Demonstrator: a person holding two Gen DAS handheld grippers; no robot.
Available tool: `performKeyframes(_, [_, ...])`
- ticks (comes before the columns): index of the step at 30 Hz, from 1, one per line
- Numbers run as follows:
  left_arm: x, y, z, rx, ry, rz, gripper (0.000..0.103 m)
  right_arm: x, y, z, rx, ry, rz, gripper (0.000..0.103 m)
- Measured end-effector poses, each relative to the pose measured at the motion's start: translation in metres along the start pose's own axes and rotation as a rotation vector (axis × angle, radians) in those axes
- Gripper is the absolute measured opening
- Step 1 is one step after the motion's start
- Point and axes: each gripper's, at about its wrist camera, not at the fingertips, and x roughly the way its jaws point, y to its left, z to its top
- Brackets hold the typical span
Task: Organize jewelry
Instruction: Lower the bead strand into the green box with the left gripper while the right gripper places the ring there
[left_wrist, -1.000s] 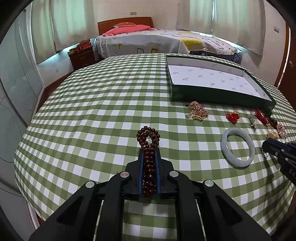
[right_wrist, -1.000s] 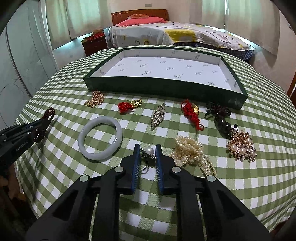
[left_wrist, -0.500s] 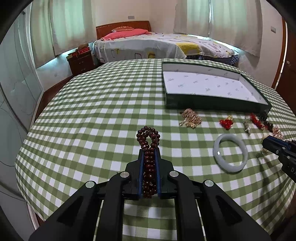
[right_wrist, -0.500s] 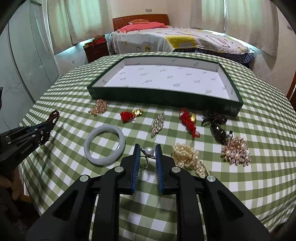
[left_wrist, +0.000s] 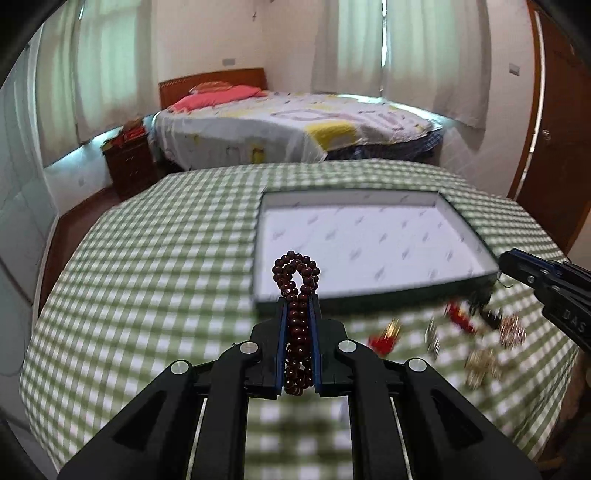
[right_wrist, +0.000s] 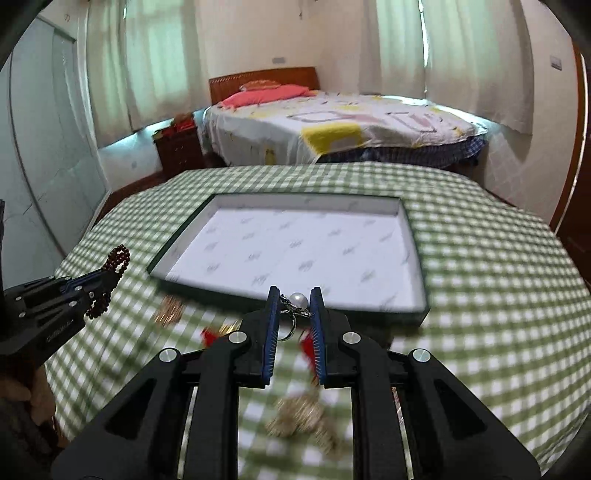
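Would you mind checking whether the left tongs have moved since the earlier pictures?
Yes. The left tongs advanced toward the green tray, carrying the bead bracelet.

Readable text, your two views: letters "DAS" stood on the side of your right claw (left_wrist: 517, 266), cut off at the frame edge. Printed marks on the tray lining (right_wrist: 295, 243) and your left claw (right_wrist: 107, 275) were too blurred to read.

Glossy wooden beads (left_wrist: 297, 325); checked cloth tablecloth (left_wrist: 147, 295); paper-lined tray (right_wrist: 295, 243).
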Motion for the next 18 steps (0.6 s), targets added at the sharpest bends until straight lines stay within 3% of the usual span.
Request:
performKeyframes(5, [0.028,-0.020,0.028,0.028,-0.032,-0.025,0.011,0.029,-0.020,0.022,-0.016,-0.007,-0.027,0.017])
performKeyframes(8, [0.052,-0.026,0.037,0.032,-0.011,-0.034,0.011,0.054,-0.030,0.024,-0.030,0.031,-0.028,0.017])
performKeyframes(18, [0.128,-0.030,0.027,-0.003,0.167,-0.056,0.011,0.110,-0.053,0.007,-0.018,0.171,-0.031,0.017])
